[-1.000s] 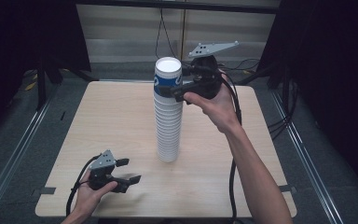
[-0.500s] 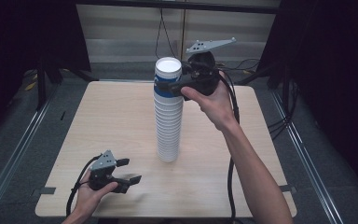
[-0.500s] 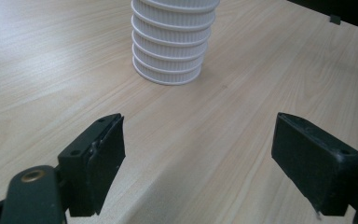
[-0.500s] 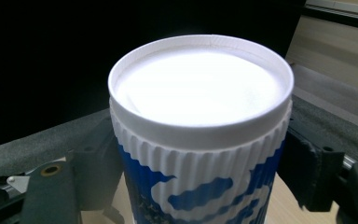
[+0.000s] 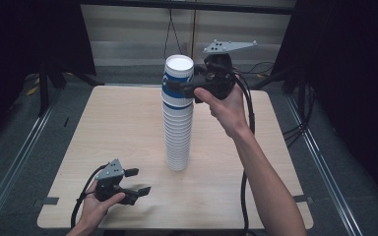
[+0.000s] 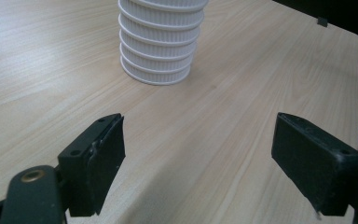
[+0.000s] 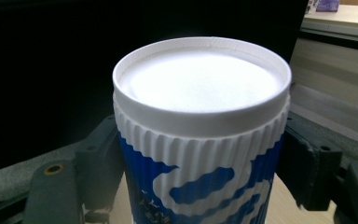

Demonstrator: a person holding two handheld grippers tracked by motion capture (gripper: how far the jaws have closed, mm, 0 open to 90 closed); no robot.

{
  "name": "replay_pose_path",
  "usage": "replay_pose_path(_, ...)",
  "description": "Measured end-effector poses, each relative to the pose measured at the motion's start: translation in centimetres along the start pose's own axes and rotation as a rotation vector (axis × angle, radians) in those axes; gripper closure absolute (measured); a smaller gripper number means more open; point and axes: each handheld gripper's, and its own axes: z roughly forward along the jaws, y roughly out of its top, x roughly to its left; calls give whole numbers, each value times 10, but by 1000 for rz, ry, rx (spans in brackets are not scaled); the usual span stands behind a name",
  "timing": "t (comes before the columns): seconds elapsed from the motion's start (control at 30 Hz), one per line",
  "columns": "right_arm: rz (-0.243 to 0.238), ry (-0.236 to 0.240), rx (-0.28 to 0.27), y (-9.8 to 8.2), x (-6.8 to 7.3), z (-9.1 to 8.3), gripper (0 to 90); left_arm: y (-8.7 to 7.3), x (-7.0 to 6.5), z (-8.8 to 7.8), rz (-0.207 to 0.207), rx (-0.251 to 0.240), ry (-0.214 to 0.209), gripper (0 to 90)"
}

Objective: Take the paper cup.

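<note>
The table (image 5: 128, 128) is evenly lit from above against dark surroundings. Soft shadows beside it, slight glare, and near jaws blur.

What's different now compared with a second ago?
The right gripper has just been closing its jaws and now clamps the top cup, the blue-and-white one, on the cup stack. The stack stands where it was, and the left gripper stays open, resting low over the table.
</note>
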Motion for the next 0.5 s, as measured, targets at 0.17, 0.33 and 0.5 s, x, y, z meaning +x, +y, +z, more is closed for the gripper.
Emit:
replay_pose_path(0.17, -1, 2, -44, 1, 1, -3, 251, 0, 1, 0, -1, 0, 6, 172)
replay_pose_path(0.33, 7, -1, -99, 3, 2, -7, 256, 0, 1, -1, -2, 0, 10, 172)
replay_pose_path(0.5, 9, -7, -112, 4, 4, -9, 258, 0, 1, 0, -1, 2, 10, 172)
